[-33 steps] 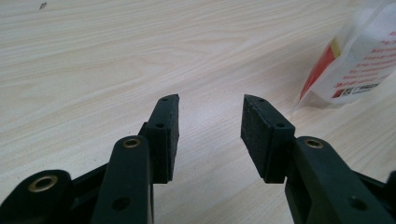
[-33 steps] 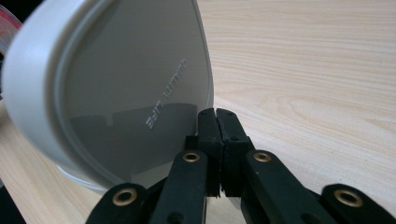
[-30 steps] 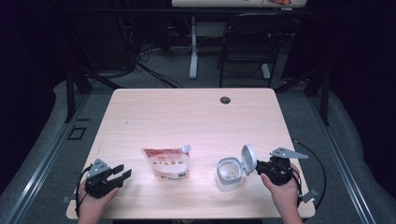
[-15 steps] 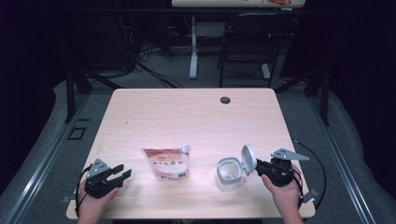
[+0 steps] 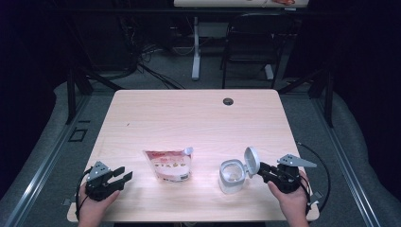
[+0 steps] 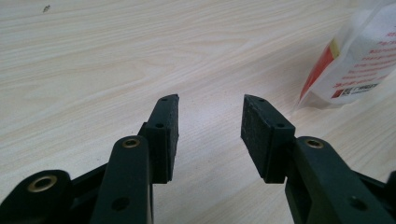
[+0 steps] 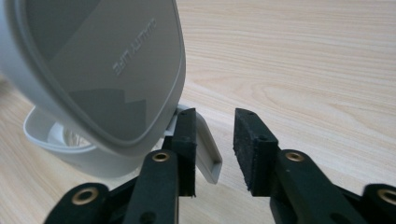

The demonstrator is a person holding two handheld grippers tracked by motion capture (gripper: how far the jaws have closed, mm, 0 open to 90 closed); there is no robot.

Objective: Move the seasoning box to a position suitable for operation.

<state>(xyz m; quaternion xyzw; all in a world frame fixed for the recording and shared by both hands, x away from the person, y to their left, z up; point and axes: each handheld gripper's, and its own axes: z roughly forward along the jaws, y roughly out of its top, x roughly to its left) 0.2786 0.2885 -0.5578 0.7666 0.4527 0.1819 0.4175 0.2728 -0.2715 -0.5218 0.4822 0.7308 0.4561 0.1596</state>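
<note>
Fingers [image 7: 254, 154] of the right gripper [image 5: 265, 171]: parted, having just been opening, with bare wood seen in the gap between the pads; nothing is pressed by them. In the right gripper view, the inner finger is seen just beside the small grey tab [image 7: 208, 154] at the hinge side of the container; whether the two touch cannot be told. Container [image 5: 231, 176]: white, squarish with rounded corners, standing upright on the surface [image 5: 189, 123] toward its near right part, its mouth uncovered. Lid [image 5: 251, 161]: hinged, raised to stand nearly upright on the side facing the right gripper; pale lettering is carried on the grey panel of its top face [image 7: 116, 70]. Fingers [image 6: 163, 135] of the left gripper [image 5: 124, 174]: held apart and empty, with plain wood between the pads, low over the near left corner of the surface. Pouch [image 5: 169, 164]: white with red print, lying flat between the two grippers, near the container on its left and well apart from the left gripper; its corner [image 6: 355, 60] is seen at the right edge of the left gripper view. Each gripper is held in a hand [image 5: 293, 203] coming in from the near edge, with a cable trailing behind. Round grommet hole [image 5: 228, 101]: set near the far edge of the surface.
</note>
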